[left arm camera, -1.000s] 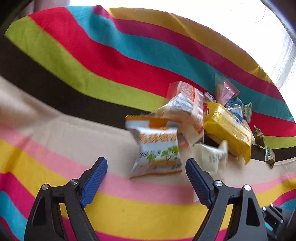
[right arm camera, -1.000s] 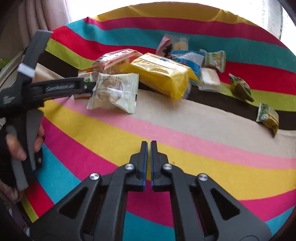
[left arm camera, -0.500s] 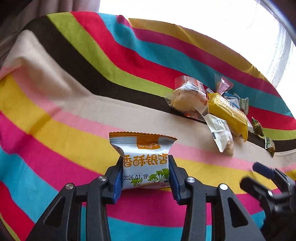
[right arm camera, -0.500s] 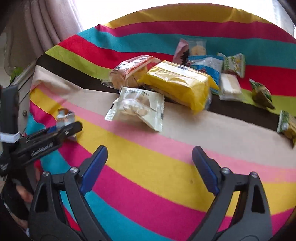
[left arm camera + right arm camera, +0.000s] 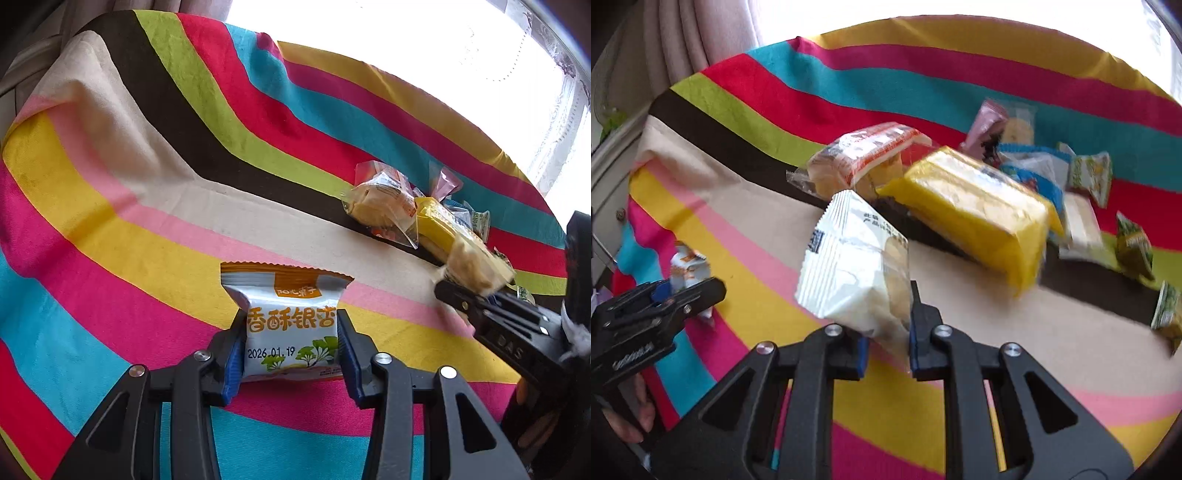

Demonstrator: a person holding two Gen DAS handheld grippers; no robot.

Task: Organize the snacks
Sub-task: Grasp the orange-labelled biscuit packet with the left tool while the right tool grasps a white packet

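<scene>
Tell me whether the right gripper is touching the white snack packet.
Touching. In the right wrist view the right gripper has both blue pads pressed against the lower end of the white snack packet, lifting it off the striped cloth.

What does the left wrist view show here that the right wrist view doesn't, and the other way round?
Only the left wrist view shows the printed front and date of the orange-and-white packet clamped in the left gripper. Only the right wrist view shows the green packets at the far right and the right gripper shut on the white packet. Both show the striped cloth, the yellow pack and the clear-wrapped cake.
</scene>
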